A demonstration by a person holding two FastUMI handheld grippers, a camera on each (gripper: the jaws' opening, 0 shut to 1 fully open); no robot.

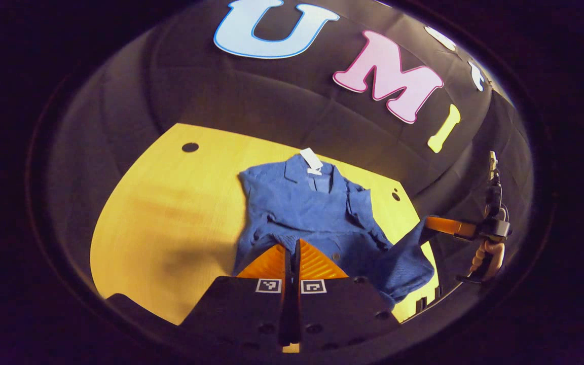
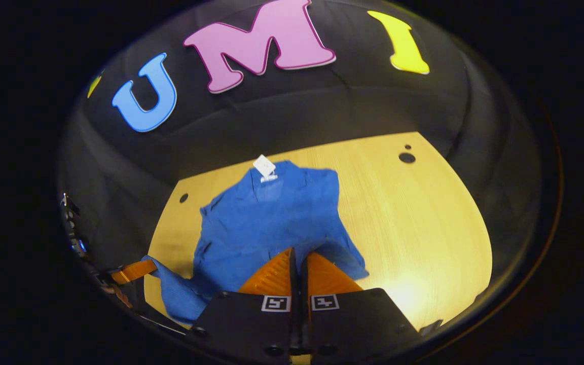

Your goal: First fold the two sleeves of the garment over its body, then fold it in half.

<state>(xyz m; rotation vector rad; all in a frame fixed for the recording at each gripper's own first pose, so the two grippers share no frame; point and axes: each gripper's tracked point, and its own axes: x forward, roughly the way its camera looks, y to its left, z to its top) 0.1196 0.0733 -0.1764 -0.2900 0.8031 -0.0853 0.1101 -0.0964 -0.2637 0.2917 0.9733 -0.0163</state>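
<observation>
The garment [image 1: 312,213] is spread on the desk [image 1: 170,203] with its collar [image 1: 317,177] and white tag [image 1: 312,159] at the far edge, towards the booth wall. Both sleeves appear to be laid in over the body already (the creases are blurred, so this is judged rather than plainly seen). The halving fold is therefore taken to be the step in hand.

The left tool [image 1: 292,253] is clenched, with its fingers drawn together at the near hem. The right tool [image 2: 297,253] is clenched likewise. In each view the other tool is seen off to the side, pinching a bottom corner of the garment that is raised off the desk, so each tool is judged to be grasping one hem corner.

For a clean fold, the two corners should be carried at equal height and equal pace towards the collar. The hem should be kept taut between them so that no sag is dragged across the body. The cloth should be lifted only enough for the folded sleeves to be cleared and left undisturbed. The hem is best laid just short of the collar, edge matched to edge, and the grip should be let go only once the cloth rests flat. If one side is led ahead of the other, a skewed crease is to be expected.
</observation>
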